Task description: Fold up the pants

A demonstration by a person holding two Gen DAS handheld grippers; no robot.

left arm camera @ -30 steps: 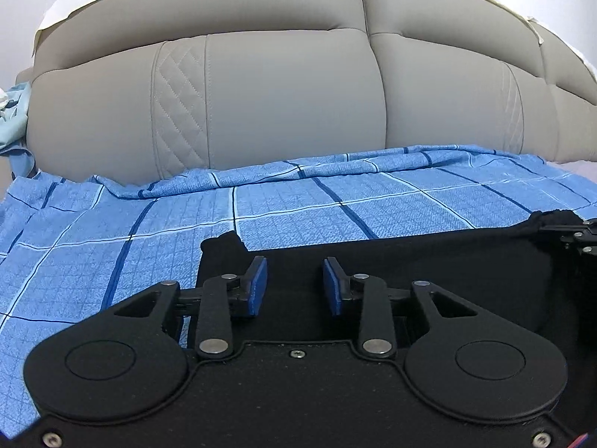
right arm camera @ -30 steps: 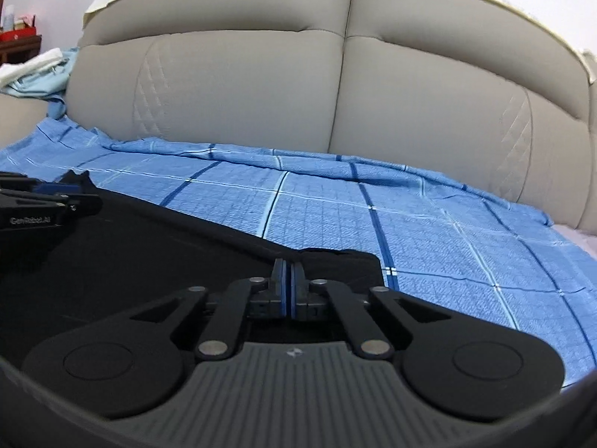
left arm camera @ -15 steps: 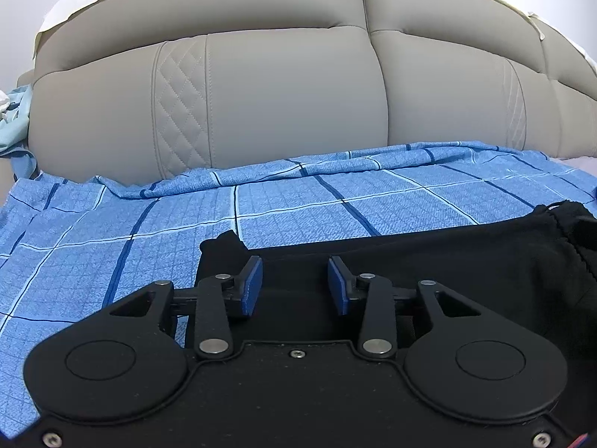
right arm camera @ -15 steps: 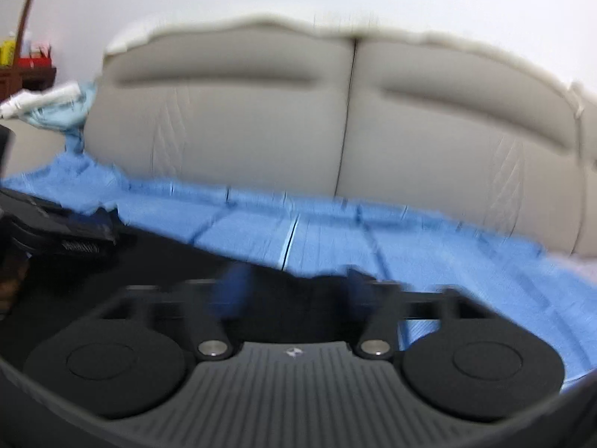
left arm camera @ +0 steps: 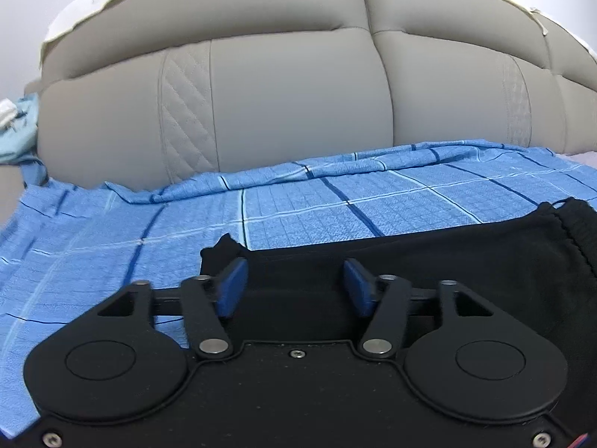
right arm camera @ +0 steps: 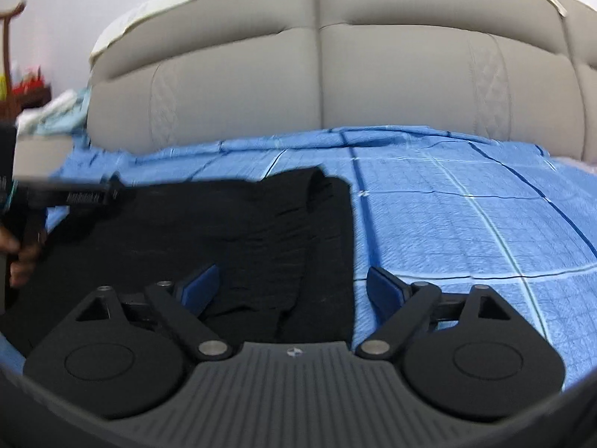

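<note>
I see the black pants (right arm camera: 238,231) lying flat on the blue checked bedsheet (right arm camera: 466,205). My left hand-held gripper (left arm camera: 294,287) and right hand-held gripper (right arm camera: 289,293) are both opening, pads apart above the cloth, clamping nothing. Soft, limp fabric, I judge; best pinched at an edge or the waistband (left arm camera: 567,231).

Counted 1 pair of black pants (right arm camera: 238,231), lying flat on the bed. 1 blue checked sheet (right arm camera: 466,201) under them. 1 grey padded headboard (left arm camera: 291,104) at the far end, w/ 2 big cushion panels in view and 1 pale cover draped along its top. 2 grippers: left gripper (left arm camera: 295,287) and right gripper (right arm camera: 294,289), each w/ 2 blue pads, 4 pads total. 1 hand (right arm camera: 22,261) seen, far left. 1 bundle of light-blue cloth (left arm camera: 15,134) left of the headboard.
</note>
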